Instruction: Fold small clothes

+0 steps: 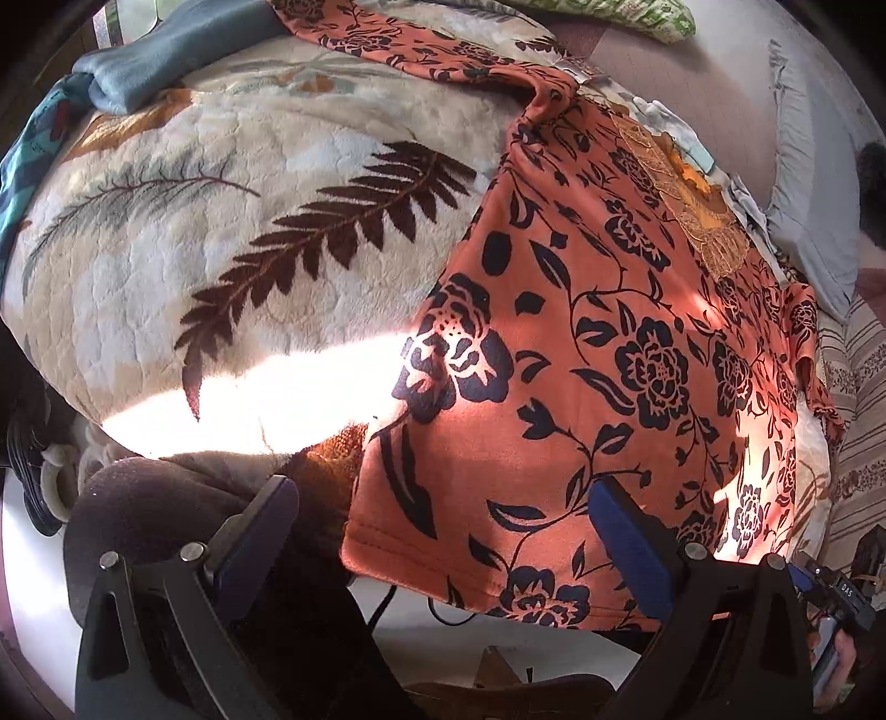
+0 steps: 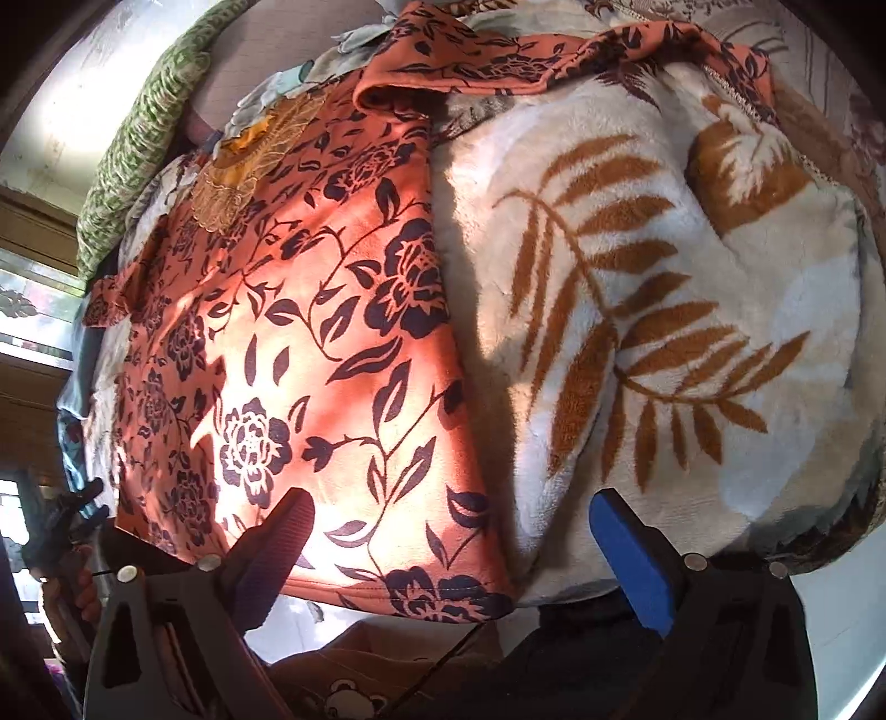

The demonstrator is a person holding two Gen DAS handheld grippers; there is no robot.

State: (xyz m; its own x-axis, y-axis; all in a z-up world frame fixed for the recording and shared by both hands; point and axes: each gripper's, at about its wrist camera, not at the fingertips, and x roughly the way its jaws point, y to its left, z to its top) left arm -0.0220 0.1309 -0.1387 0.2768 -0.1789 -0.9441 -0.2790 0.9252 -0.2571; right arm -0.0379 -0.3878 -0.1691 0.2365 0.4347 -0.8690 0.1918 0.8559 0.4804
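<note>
Left wrist view, garment: the orange floral top (image 1: 581, 343) is lying spread flat on the leaf-print blanket (image 1: 232, 221) of the bed, and its lower hem is hanging over the bed edge, just ahead of the left hand-held gripper (image 1: 443, 531).
Left wrist view, gripper state: the left hand-held gripper is standing released, jaws wide apart, with nothing pressed. The hem corner is sitting between the two fingers, nearer to the left one.
Left wrist view, sleeve: one sleeve (image 1: 421, 44) is stretching away at the far side, well apart from this gripper.
Left wrist view, advice: I judge the step is taking the hem corner. It is better to slide one finger under the edge and close only on the top, not on the blanket pile.

Right wrist view, garment: the other hem corner (image 2: 476, 598) is lying between the fingers of the right hand-held gripper (image 2: 454, 537), nearer to its left finger; the blanket is filling the right part.
Right wrist view, gripper state: the jaws are standing wide and gripping nothing.
Right wrist view, other hand: the other gripper, held in a hand (image 2: 66, 587), is showing at the far left.
Right wrist view, advice: both corners should be pinched at equal depth, so the fold is staying straight. The fabric looks soft, so a shallow bite may slip.
</note>
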